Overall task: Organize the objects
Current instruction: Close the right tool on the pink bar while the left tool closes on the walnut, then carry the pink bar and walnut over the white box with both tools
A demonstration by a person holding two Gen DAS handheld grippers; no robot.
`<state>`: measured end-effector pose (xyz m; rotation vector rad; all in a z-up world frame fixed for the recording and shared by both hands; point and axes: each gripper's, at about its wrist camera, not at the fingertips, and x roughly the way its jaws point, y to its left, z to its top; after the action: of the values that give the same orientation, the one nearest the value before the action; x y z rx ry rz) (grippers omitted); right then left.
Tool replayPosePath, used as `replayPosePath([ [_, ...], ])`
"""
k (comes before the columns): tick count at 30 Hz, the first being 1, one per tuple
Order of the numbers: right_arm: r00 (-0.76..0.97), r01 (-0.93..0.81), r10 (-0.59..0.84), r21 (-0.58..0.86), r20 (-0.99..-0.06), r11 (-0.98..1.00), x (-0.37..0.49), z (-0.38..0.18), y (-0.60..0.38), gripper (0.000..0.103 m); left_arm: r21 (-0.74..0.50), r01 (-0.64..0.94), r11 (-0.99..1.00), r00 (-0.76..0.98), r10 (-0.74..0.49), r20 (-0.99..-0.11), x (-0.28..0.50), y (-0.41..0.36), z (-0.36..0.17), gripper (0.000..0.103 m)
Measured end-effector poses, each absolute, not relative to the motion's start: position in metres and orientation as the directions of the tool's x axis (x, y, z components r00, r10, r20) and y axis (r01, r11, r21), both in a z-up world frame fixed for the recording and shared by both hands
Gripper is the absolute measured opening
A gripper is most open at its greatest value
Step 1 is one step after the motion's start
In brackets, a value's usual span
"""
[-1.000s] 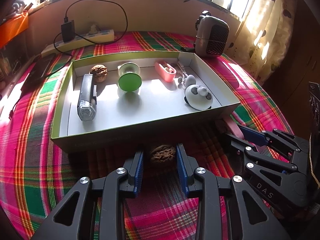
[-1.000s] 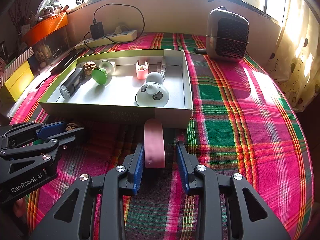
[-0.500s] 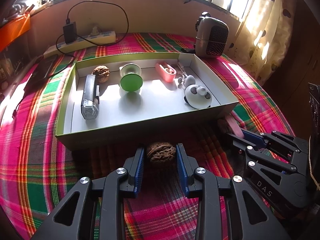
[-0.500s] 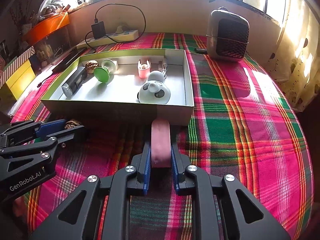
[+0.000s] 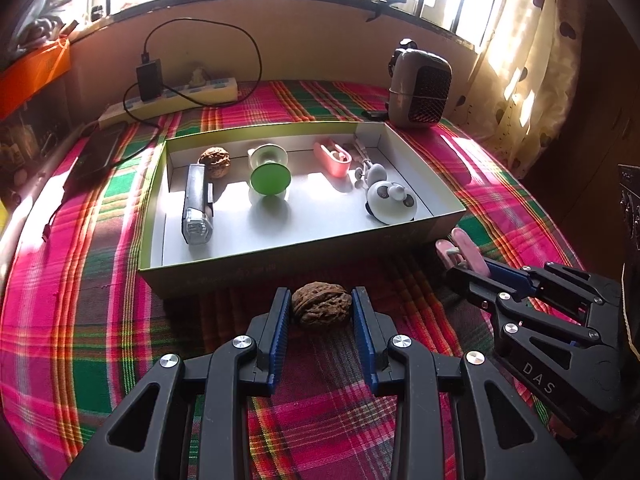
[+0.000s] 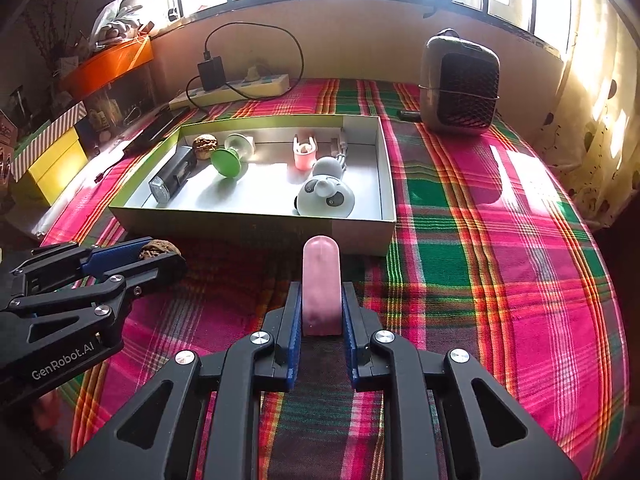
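Plaid cloth (image 5: 100,320) covered the sunlit surface below the window. Left wrist view: left gripper (image 5: 321,312) had a walnut (image 5: 321,309) between its jaws, pads apparently on its sides, just short of the shallow box (image 5: 280,256); whether they truly pressed it, I could not tell. Only this view showed a second pink piece (image 5: 443,249) beside the right gripper (image 5: 470,266). Right wrist view: right gripper (image 6: 321,312) had closed fully on a pink clip-like bar (image 6: 321,280), gripped near its rear end. Likely risk: the long bar pivots or strikes the box wall (image 6: 256,226) when lifted; the round walnut could squirt free. Only this view showed the yellow boxes (image 6: 52,164) at far left.
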<state>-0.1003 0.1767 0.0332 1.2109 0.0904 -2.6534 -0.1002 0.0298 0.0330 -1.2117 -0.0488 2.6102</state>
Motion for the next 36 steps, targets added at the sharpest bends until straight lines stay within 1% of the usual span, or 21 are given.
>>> replayPosePath([
  [8,-0.646,0.250,-0.208,0.055,-0.734,-0.967,-0.098,0.048,0.172,0.019,-0.139,-0.198,-0.970,-0.647,0.236,-0.725,-0.099,0.015,0.048,0.029],
  [16,-0.651,0.277,-0.247,0.078,-0.717,-0.958,-0.113,0.064,0.165,0.019,-0.146,-0.170,-0.975,-0.658,0.223,-0.719,-0.110,0.003,0.053,0.029],
  [23,-0.629,0.302,-0.284,0.109,-0.724,-0.947,-0.145,0.070,0.154,0.019,-0.145,-0.163,-0.976,-0.660,0.217,-0.720,-0.127,-0.001,0.053,0.029],
  [27,-0.627,0.311,-0.285,0.102,-0.725,-0.945,-0.164,0.071,0.146,0.019,-0.144,-0.163,-0.976,-0.656,0.216,-0.723,-0.137,0.000,0.052,0.029],
  [36,-0.590,0.317,-0.288,0.113,-0.754,-0.942,-0.212,0.061,0.135,0.019,-0.122,-0.179,-0.976,-0.636,0.209,-0.743,-0.164,0.006,0.042,0.029],
])
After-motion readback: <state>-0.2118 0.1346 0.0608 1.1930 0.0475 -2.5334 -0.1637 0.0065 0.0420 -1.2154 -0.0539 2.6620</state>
